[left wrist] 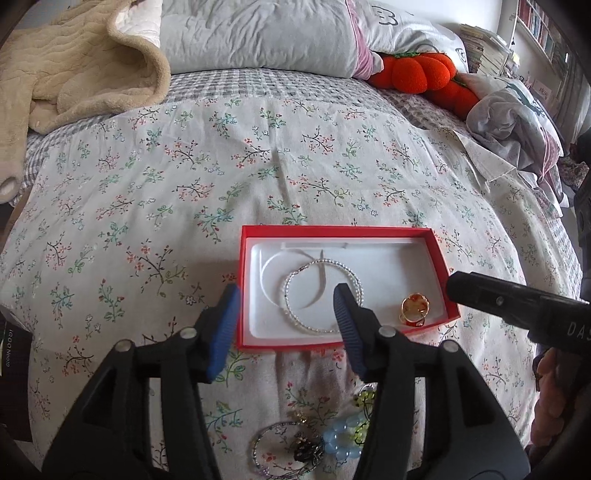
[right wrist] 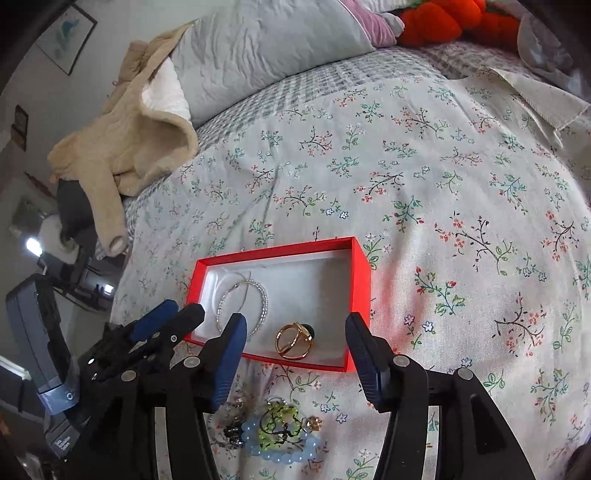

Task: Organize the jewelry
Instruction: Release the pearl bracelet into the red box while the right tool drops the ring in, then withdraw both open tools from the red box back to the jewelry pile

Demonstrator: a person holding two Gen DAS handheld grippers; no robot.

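A red box [left wrist: 255, 343] with a white lining lies on the floral bedspread. In it lie a pearl bracelet [left wrist: 295, 321] and a gold ring [left wrist: 413, 308]. The left wrist view shows my left gripper [left wrist: 286, 295] open and empty over the box's near edge. The right wrist view shows the box [right wrist: 360, 273], the bracelet [right wrist: 264, 299] and the ring [right wrist: 293, 341], with my right gripper [right wrist: 297, 326] open and empty above the near right corner. A pile of loose jewelry [right wrist: 280, 439] with a blue bead bracelet lies on the bedspread just in front of the box.
A beige fleece blanket [left wrist: 74, 74] lies at the back left. Grey pillows [left wrist: 258, 33] and orange plush pumpkins [left wrist: 424, 70] lie at the head of the bed. Crumpled cloth [left wrist: 517, 122] lies at the right. The left gripper shows in the right wrist view [right wrist: 166, 321].
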